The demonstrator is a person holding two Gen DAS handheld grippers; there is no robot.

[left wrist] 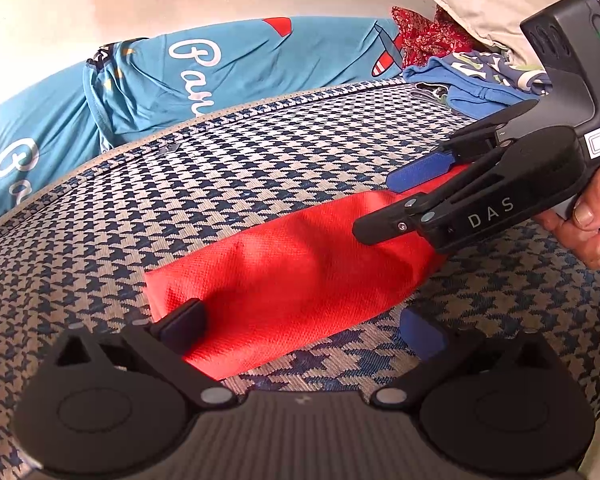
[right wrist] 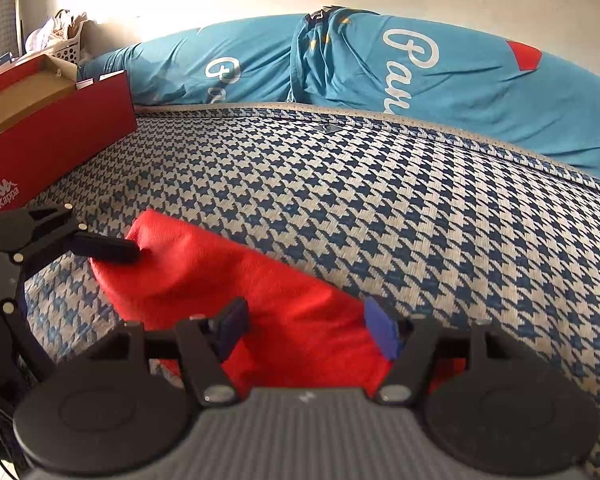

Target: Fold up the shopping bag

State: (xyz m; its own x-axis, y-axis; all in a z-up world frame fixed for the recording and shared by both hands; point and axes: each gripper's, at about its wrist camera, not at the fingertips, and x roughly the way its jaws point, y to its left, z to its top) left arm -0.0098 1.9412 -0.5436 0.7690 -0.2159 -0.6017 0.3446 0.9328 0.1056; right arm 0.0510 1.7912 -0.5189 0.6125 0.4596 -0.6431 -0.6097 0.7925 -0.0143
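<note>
Folding looks well under way: the red shopping bag [left wrist: 300, 276] lies as a narrow folded strip across the middle of the frame, on a blue-and-white houndstooth mattress [left wrist: 260, 160].

The left gripper [left wrist: 304, 328] sits at the bottom of the left wrist view with its jaws standing apart. One dark pad touches the near end of the strip; the blue pad rests on the mattress beside it, so nothing is pinched.

The right gripper [right wrist: 308, 328] straddles the other end of the bag, jaws apart with cloth between them. Whether the pads actually press the fabric I cannot tell.

My guess is the step in hand is settling a fold before the next one. That next move would call for closing on one end and carrying it over to meet the other — keeping the soft, springy fabric flat so it does not puff open.

Readable writing:
- "DAS" on the right gripper's body, right side of the left wrist view
- "Kappa" on the red box [right wrist: 56, 152], at left in the right wrist view
- white script, roughly "Par...", on the teal cloth [right wrist: 420, 72] behind — incomplete
</note>
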